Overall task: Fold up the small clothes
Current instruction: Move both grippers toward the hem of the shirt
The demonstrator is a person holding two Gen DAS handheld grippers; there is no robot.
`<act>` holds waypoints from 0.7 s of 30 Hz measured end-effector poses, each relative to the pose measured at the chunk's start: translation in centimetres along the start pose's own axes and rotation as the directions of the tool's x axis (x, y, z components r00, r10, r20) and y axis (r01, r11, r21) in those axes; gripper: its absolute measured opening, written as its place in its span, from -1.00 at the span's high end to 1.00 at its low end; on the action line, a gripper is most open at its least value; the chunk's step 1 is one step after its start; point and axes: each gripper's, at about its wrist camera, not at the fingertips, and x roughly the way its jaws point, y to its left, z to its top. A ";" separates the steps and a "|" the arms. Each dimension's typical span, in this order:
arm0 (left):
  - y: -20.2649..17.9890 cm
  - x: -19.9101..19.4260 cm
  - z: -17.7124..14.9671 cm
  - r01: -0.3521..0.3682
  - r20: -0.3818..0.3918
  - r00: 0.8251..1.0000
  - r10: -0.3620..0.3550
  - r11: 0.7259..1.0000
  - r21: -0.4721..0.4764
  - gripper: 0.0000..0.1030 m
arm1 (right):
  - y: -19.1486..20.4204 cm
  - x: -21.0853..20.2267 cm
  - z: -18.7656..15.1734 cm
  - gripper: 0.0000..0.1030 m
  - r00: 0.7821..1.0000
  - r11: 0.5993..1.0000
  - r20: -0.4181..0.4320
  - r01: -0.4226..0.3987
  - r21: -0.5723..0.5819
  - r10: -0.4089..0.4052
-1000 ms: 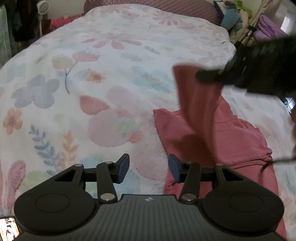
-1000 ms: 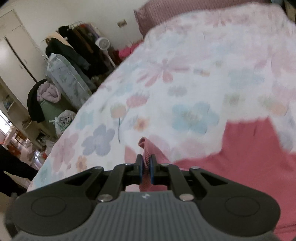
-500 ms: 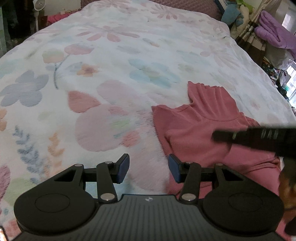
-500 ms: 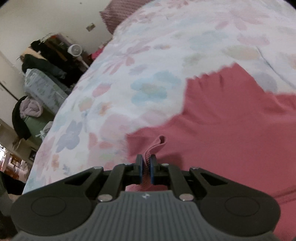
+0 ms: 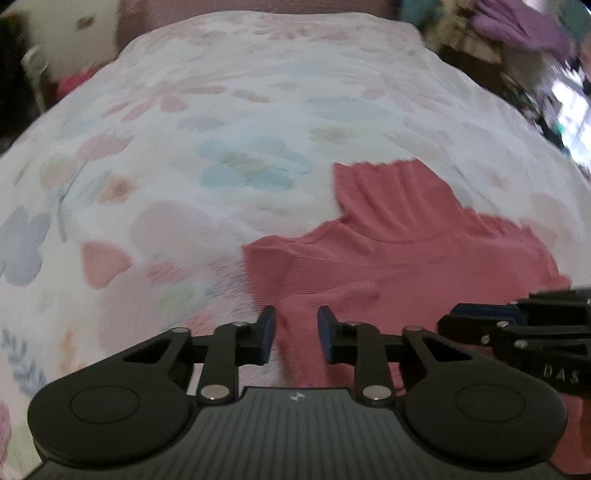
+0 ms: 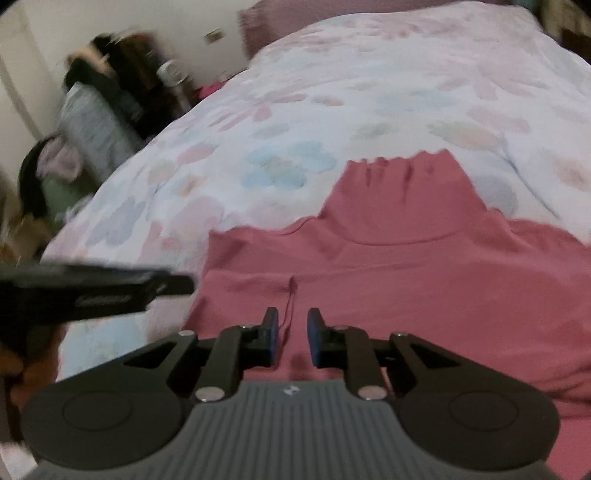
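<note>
The left gripper (image 5: 295, 332) hangs low over the near left edge of the pink top (image 5: 406, 254), its blue-padded fingers (image 5: 266, 334) spread apart with nothing between them; cloth shows through the gap, but whether the tips press on it I cannot tell. The right gripper (image 6: 291, 338) sits over the near middle of the same top (image 6: 424, 273), jaws likewise parted and empty, a loose red thread (image 6: 290, 306) lying on the fabric in the gap between the pads. Each tool shows at the edge of the other's view: the right one (image 5: 517, 328) beside the top's near right part, the left one (image 6: 96, 291) just off the top's left edge, blurred.

The top lies spread flat on the flowered bedspread (image 5: 221, 129), its high collar (image 6: 399, 195) pointing away toward the maroon headboard (image 6: 332, 22). A sleeve looks laid across the chest in a ridge (image 5: 351, 291).

No boxes or baskets are clear enough to name. Left of the bed, well away from the top, stand dark hanging clothes (image 6: 118, 66) and a pale stuffed bag (image 6: 92, 129), both smeared.
</note>
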 end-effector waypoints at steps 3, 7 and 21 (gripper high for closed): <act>-1.1 0.9 -0.8 -0.006 -0.032 0.999 0.008 0.998 0.055 0.47 | 0.2 0.5 -0.3 0.74 1.000 0.999 -0.016 -0.016 -0.035 0.016; -1.6 2.6 -2.4 -0.053 -0.103 0.992 0.068 0.987 0.150 0.47 | -0.5 2.3 -1.6 0.74 0.997 1.000 -0.076 0.002 -0.006 -0.002; -1.0 0.2 -2.1 -0.023 -0.056 0.998 0.030 0.991 0.130 0.40 | -11.8 -11.4 -3.5 0.73 0.939 0.941 0.086 0.338 -0.037 -0.334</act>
